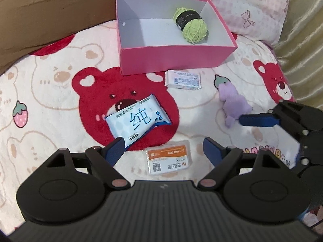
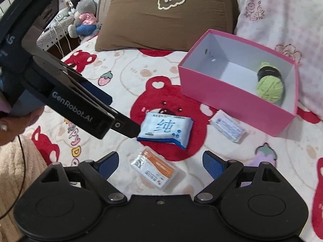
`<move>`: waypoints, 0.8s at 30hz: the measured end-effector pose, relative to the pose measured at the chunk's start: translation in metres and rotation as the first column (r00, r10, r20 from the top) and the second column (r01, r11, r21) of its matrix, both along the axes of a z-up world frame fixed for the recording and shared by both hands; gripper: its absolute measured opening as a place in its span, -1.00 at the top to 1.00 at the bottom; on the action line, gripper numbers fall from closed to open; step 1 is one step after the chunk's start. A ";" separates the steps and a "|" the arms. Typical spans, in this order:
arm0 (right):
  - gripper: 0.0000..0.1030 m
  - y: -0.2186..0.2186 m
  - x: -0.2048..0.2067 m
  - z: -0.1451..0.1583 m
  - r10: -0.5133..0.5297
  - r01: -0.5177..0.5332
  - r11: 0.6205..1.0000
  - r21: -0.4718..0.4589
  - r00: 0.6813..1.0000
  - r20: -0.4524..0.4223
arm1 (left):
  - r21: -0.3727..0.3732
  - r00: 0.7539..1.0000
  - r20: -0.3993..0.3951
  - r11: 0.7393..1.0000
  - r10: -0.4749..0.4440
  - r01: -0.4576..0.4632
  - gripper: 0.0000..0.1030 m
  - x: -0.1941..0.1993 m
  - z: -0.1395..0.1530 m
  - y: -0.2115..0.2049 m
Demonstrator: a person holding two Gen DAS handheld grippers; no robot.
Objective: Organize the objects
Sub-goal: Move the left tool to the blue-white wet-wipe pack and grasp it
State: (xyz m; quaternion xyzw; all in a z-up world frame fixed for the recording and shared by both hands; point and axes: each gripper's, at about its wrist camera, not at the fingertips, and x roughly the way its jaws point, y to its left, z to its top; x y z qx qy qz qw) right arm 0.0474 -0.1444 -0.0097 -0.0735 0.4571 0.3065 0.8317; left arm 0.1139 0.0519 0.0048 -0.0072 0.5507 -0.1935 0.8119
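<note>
Wipes in the blue-and-white soft pack point(image 1: 137, 122) lie on the bear-print bed blanket point(image 1: 50, 92), just before our left gripper point(image 1: 163, 147), fingers spread and empty; we straddle its short sides squarely, then carry it to the pink cardboard box point(image 1: 177, 58). Our right gripper point(image 2: 159, 161) is spread and empty too.

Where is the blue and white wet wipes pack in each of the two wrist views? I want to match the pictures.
Left wrist view: the wet wipes pack lies left of centre on the red bear print, just above the left fingertip.
Right wrist view: the pack lies at centre, close beside the tip of the left gripper.
Shared landmark: the pink box behind it, holding the green yarn ball.
</note>
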 end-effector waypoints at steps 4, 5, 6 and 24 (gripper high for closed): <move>-0.79 0.005 0.005 -0.012 0.012 -0.012 1.000 0.017 1.000 0.015 | 0.035 0.998 0.058 0.999 0.021 -0.024 -0.62 -0.005 -0.007 -0.001; -0.79 0.006 0.005 -0.016 0.017 -0.017 1.000 0.018 1.000 0.021 | 0.070 0.996 0.091 0.997 0.018 -0.024 -0.62 -0.008 -0.009 -0.003; -0.79 0.005 0.006 -0.020 0.021 -0.021 1.000 0.021 0.999 0.029 | 0.089 0.994 0.112 0.996 0.010 -0.020 -0.62 -0.011 -0.011 -0.004; -0.71 0.015 0.049 -0.095 -0.003 0.004 0.996 0.094 1.000 -0.016 | 0.001 0.982 0.162 0.995 0.098 -0.100 -0.52 0.004 -0.088 0.025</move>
